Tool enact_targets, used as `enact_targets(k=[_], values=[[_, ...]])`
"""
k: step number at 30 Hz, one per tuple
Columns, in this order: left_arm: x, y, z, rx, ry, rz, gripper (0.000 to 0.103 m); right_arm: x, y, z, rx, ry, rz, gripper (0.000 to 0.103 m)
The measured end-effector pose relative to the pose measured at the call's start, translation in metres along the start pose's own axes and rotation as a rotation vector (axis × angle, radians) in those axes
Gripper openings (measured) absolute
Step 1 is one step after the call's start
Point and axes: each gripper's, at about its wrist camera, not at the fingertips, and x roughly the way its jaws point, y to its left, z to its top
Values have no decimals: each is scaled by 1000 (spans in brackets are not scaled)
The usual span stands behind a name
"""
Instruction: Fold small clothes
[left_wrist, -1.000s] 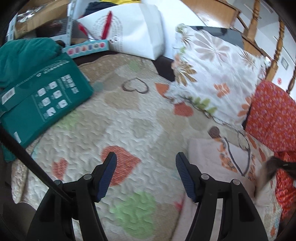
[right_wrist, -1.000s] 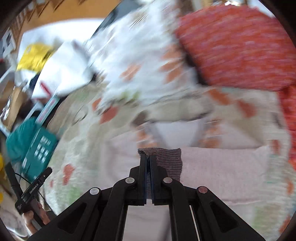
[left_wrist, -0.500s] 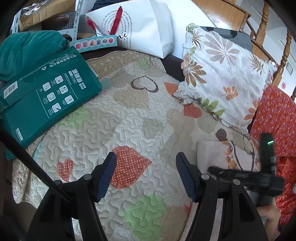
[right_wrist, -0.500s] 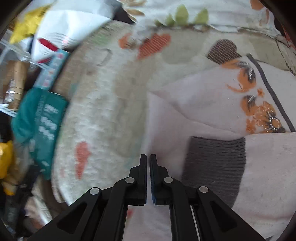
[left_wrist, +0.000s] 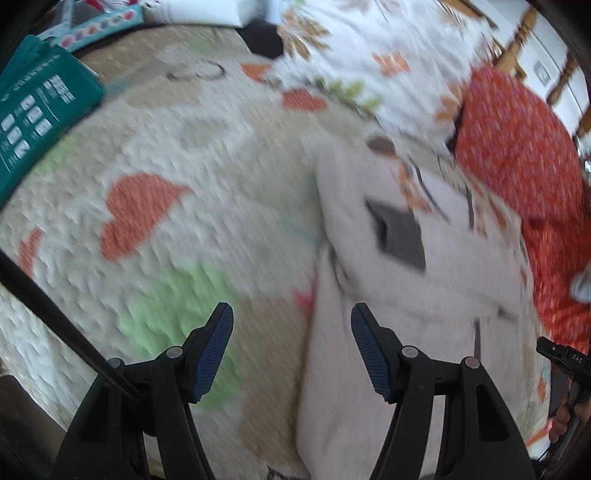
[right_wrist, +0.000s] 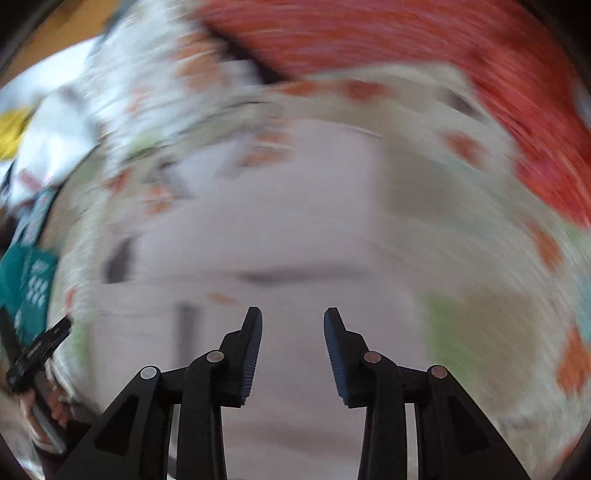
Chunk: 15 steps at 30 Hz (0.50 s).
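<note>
Both my tongs point down at the bed with nothing between their pads: my left gripper stands well apart over the quilt's edge beside the cloth, and my right gripper is spreading its jaws above pale fabric, released. Just beyond lies the small garment, a pale pink piece with a grey patch on top, spread on the heart-patterned quilt. Farther off sit a green box to the left, a flowered pillow and a red cushion. Both views are blurred.
</note>
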Motion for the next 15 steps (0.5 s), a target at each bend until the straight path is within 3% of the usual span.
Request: enact_targets(k=[4,6,11,13,15], values=[[12,-4,-33,-40,90,-121,65,1,-83,-42,221,54,104,41],[11,-5,-50,-54,88,-139,65,10,-99,-65,288,83,191,42],[-3,-12,-95,-46,95,-199,65,7,-97,-104,352,49,384,44],[-6,-13,-110,-45,115,-219,63,19,-89,-120,414,120,539,44],[-8,-10,-128,-78,146,-266,62,31,-77,-141,427,174,588,44]])
